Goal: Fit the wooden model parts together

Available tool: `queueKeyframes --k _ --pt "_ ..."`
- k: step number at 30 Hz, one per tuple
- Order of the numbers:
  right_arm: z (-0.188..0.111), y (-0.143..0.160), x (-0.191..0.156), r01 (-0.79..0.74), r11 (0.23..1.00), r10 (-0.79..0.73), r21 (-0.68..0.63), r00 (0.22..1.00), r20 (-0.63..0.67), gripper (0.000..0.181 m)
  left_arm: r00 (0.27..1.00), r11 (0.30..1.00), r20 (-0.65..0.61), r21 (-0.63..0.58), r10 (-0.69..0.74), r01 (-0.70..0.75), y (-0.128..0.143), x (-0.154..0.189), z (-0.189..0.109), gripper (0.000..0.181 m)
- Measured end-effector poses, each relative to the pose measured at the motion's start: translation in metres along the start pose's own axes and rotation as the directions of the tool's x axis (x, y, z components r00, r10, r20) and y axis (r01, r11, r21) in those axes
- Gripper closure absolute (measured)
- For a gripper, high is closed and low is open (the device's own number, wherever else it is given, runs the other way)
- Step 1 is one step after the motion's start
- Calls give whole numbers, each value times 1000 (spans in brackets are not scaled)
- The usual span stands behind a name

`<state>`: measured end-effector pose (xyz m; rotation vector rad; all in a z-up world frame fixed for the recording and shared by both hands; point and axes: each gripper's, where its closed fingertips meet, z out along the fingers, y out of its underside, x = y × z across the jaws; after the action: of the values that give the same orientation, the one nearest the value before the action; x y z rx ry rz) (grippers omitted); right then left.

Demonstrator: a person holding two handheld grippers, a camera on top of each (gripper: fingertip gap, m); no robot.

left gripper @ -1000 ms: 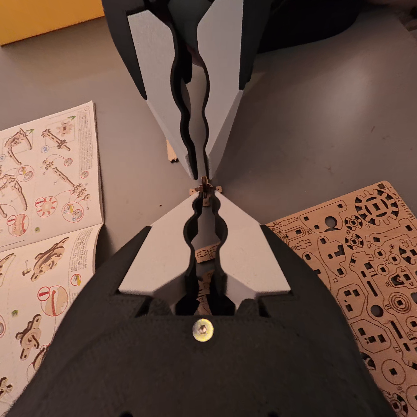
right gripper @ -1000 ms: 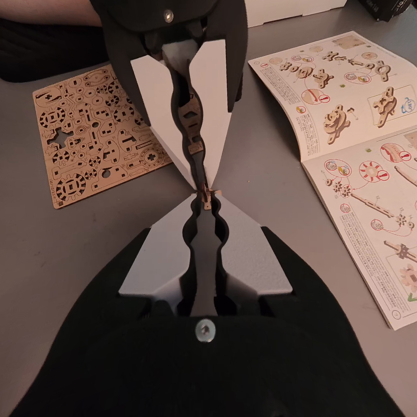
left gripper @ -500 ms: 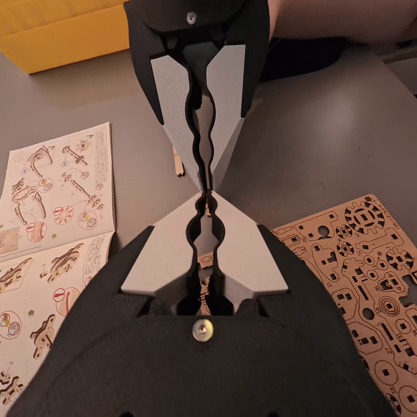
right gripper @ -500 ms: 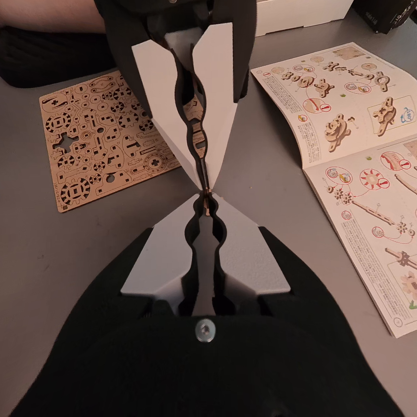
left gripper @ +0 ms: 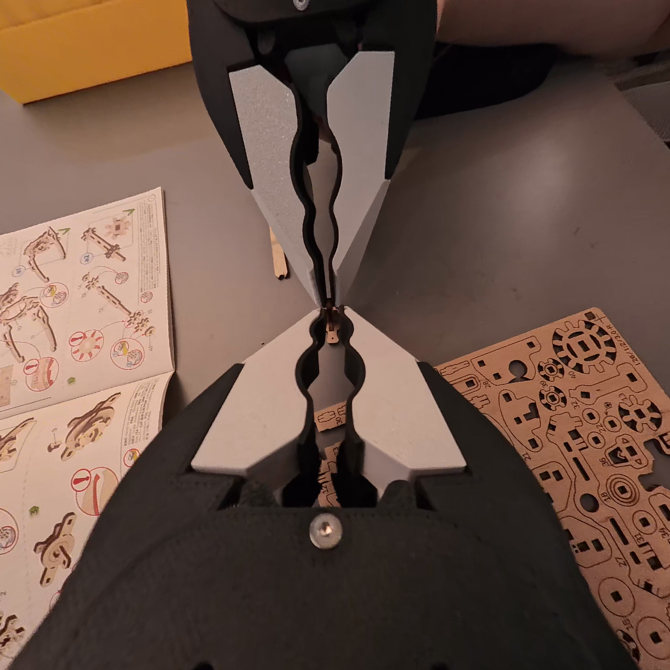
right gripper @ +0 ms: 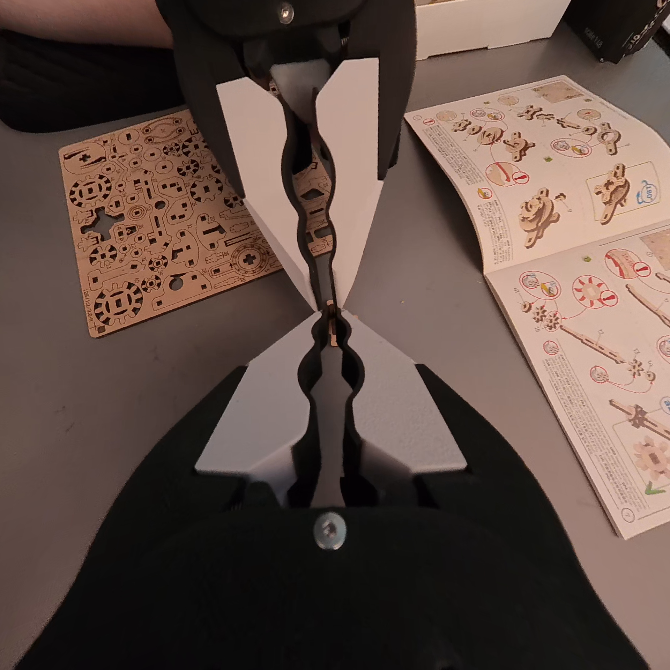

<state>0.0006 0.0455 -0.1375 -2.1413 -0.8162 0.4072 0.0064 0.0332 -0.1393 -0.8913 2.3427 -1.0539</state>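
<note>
My left gripper (left gripper: 331,312) and my right gripper (right gripper: 331,314) meet tip to tip above the grey table. Each is shut on a small wooden part. In the left wrist view a thin tan part (left gripper: 331,329) sits between my left fingertips, and the right gripper (left gripper: 328,299) comes down from the top onto it. In the right wrist view a thin wooden part (right gripper: 331,328) is pinched the same way, with the left gripper (right gripper: 328,302) opposite. The joint between the two parts is mostly hidden by the fingertips.
A laser-cut wooden parts sheet (left gripper: 562,453) (right gripper: 163,232) and an open instruction booklet (left gripper: 79,344) (right gripper: 562,253) lie flat on either side. A loose wooden stick (left gripper: 279,257) lies on the table. A yellow box (left gripper: 90,43), a white box (right gripper: 489,25) and a person's arm (right gripper: 72,14) are at the far edges. Left and right tips are no more than a few centimetres apart.
The grippers have stayed tip to tip and tilted a little. The small cross-shaped part seen flat between the tips a second ago now shows only as a thin strip.
</note>
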Motion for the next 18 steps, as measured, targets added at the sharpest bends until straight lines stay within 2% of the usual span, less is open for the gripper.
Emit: queueKeyframes --k 6,10,18 --pt "1 1 -1 -7 1000 7 0 1000 7 180 1000 1000 -5 -7 7 -7 1 1 0 177" --pt "1 -1 -5 -57 998 56 11 997 56 179 1000 1000 -26 -8 -2 1 4 3 -1 181" --pt "1 -1 -4 -3 1000 3 0 1000 25 175 1000 1000 -14 -30 -4 4 10 0 0 180"
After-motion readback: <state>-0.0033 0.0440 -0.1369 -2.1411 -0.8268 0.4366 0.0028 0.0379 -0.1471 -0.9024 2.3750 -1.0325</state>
